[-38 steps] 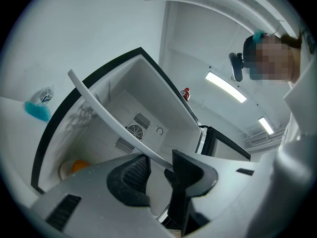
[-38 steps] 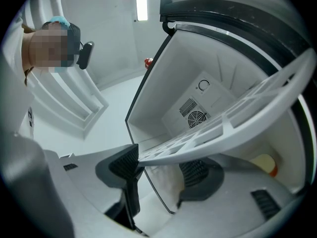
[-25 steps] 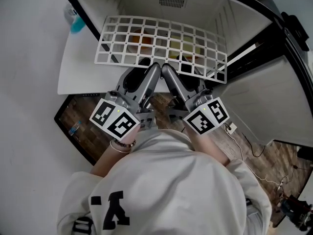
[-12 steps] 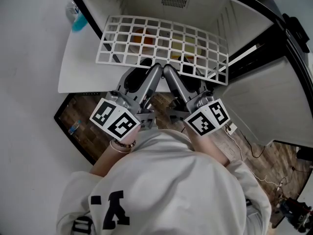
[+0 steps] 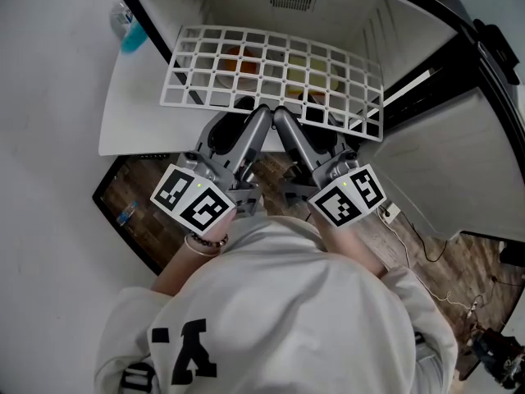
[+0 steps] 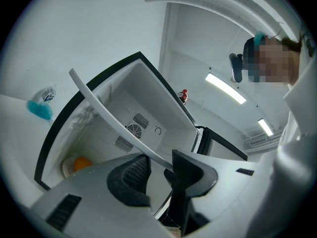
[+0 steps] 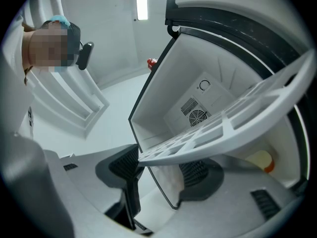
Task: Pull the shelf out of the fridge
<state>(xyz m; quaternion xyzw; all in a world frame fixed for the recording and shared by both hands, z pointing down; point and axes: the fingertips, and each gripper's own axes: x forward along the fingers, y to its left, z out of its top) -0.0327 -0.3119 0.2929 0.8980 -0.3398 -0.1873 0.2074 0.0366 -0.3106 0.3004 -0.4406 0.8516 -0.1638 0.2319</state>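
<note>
Both tips hidden from overhead under the shelf [image 7: 247, 128], left gripper [image 6: 158, 168] and right gripper [image 7: 166, 170] clenched on its front edge; white lattice, jutting out past the fridge's [image 5: 361, 23] front edge.

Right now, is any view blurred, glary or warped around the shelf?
Head view: sharp, evenly lit, shelf clear. Left gripper view: fisheye bows the shelf edge, ceiling lights glare mildly. Right gripper view: fisheye again, near shelf rim slightly soft.
</note>
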